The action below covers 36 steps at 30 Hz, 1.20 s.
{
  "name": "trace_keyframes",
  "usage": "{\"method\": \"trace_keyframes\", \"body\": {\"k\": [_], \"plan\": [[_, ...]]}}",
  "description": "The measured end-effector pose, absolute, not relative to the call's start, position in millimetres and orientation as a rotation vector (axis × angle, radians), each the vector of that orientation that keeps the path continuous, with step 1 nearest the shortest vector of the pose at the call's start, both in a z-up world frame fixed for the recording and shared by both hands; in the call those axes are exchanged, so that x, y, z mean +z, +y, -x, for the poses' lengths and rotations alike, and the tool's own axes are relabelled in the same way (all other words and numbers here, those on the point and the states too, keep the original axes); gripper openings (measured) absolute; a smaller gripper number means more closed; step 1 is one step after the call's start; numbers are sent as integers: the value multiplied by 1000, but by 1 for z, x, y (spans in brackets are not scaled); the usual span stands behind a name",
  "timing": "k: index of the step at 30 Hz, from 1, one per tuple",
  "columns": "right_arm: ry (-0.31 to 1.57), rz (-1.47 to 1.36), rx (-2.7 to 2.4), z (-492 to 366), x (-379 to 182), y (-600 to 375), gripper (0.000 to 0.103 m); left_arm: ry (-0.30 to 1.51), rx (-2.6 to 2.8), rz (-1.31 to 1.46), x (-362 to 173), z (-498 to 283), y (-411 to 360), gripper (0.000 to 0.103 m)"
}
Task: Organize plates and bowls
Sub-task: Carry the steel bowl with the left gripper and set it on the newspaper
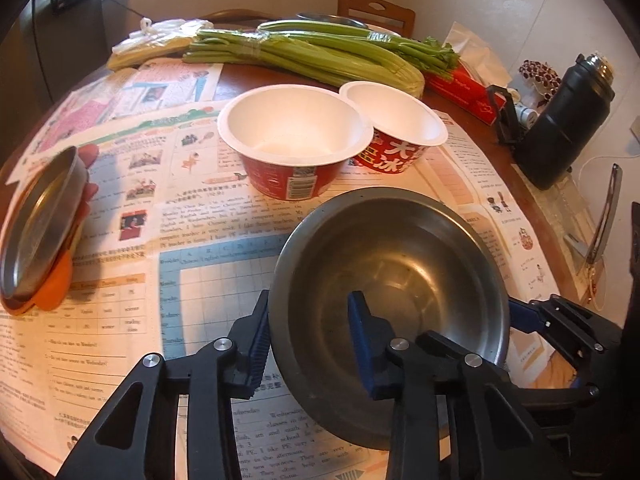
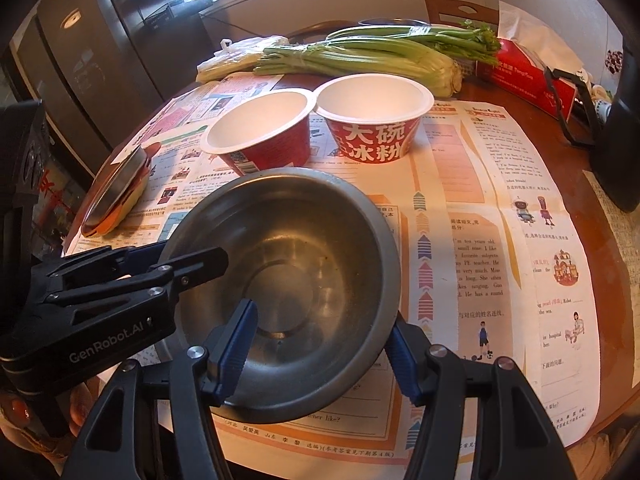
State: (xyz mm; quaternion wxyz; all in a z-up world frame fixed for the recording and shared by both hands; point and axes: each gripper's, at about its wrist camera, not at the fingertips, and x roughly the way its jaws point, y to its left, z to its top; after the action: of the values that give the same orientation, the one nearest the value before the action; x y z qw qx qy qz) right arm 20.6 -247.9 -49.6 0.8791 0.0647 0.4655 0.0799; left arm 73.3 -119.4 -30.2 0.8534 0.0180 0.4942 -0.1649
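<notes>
A steel bowl [image 1: 396, 280] [image 2: 288, 280] is held just above the newspaper-covered table [image 1: 200, 272]. My left gripper [image 1: 308, 340] straddles its near-left rim, one finger outside, one inside. My right gripper [image 2: 324, 344] straddles its near-right rim, and appears in the left wrist view [image 1: 560, 320]. My left gripper shows in the right wrist view [image 2: 192, 256]. Both look closed on the rim. Two red paper bowls [image 1: 292, 140] [image 1: 396, 124] stand behind, also in the right wrist view [image 2: 264, 136] [image 2: 372, 120]. A stack of plates with a steel one on top [image 1: 40, 232] [image 2: 116, 196] lies left.
Celery bunches [image 1: 312, 52] [image 2: 360, 56] and a plastic bag [image 1: 156, 40] lie at the back. A red tissue box [image 1: 464, 88] [image 2: 524, 72], a black flask [image 1: 564, 120] and tongs [image 1: 604, 216] are on the right. A chair back [image 1: 376, 12] stands behind the table.
</notes>
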Motion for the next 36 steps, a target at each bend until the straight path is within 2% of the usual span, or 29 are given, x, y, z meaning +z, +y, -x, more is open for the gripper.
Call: {"method": "trace_keyframes", "body": {"k": [12, 20, 36], "plan": [[953, -79, 217, -27, -35, -211, 62, 1007, -292, 2, -16, -70, -78, 43], [979, -35, 255, -33, -43, -179, 62, 1038, -255, 17, -30, -72, -50, 43], [1006, -18, 244, -37, -49, -170, 63, 1035, -269, -6, -32, -70, -48, 44]]}}
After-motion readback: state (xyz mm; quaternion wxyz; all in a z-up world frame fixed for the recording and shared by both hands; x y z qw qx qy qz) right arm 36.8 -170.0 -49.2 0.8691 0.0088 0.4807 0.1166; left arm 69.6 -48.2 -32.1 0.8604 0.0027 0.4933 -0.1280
